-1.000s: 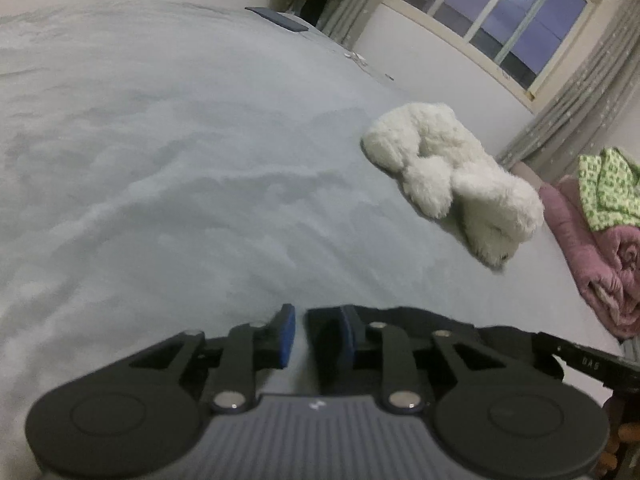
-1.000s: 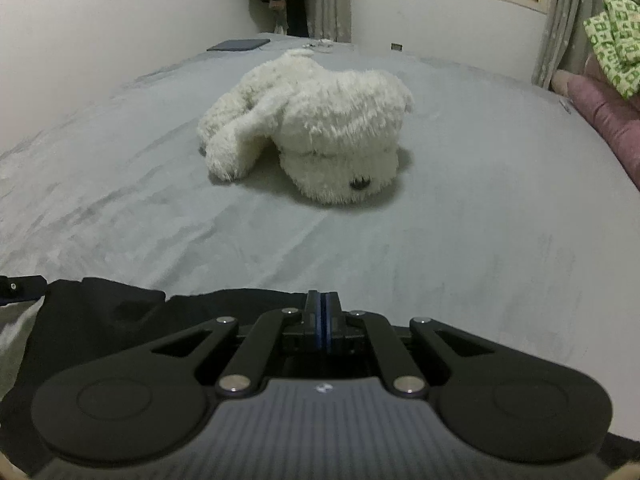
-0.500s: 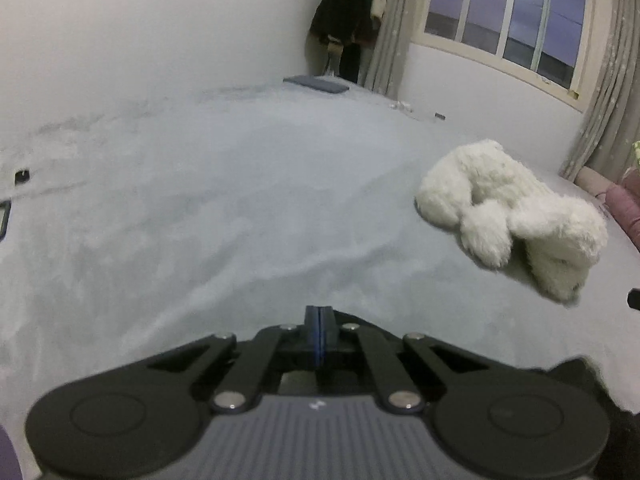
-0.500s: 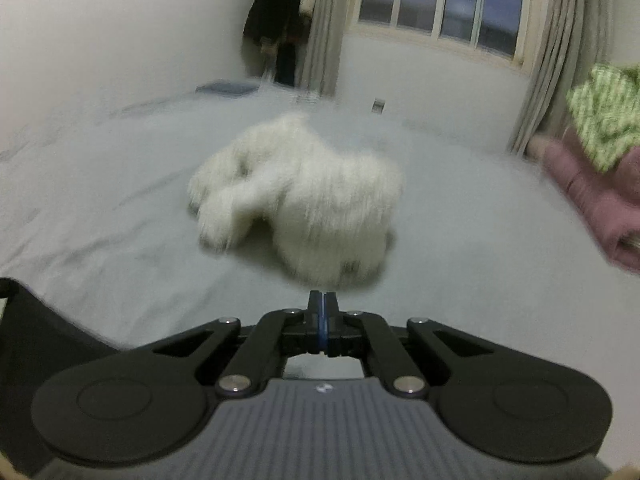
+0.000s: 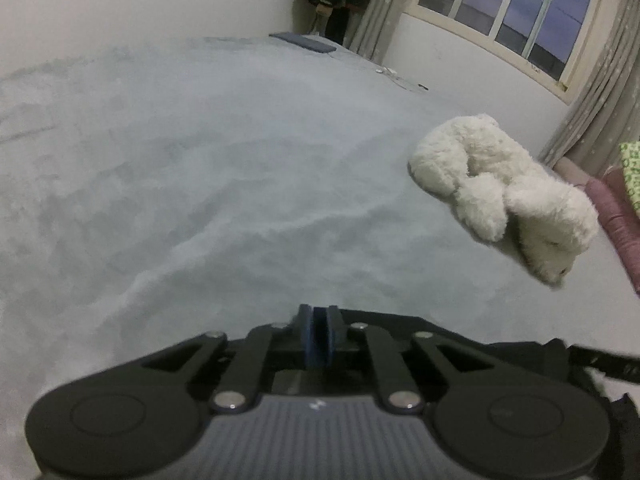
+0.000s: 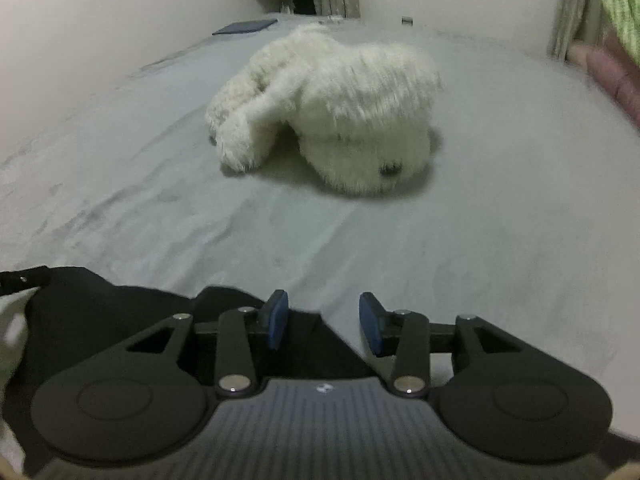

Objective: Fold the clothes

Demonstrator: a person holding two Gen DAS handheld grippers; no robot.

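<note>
Matt grey cloth bedsheet, fluffy white plush toy — matt black fabric garment, softly creased.

— What carried everything?

— A wide bed under a pale grey, softly rumpled cover, reaching back to the white wall and the window side.

— And what lay on it?

— A white plush dog lay slumped on its side toward the middle, its dark nose turned to the near edge. A black garment was spread flat at the near edge; a narrow black strap ran off its corner. Far back, close to the wall, a flat dark blue-grey pad rested on the cover. A few small items I could not identify sat near the far edge below the window.
</note>
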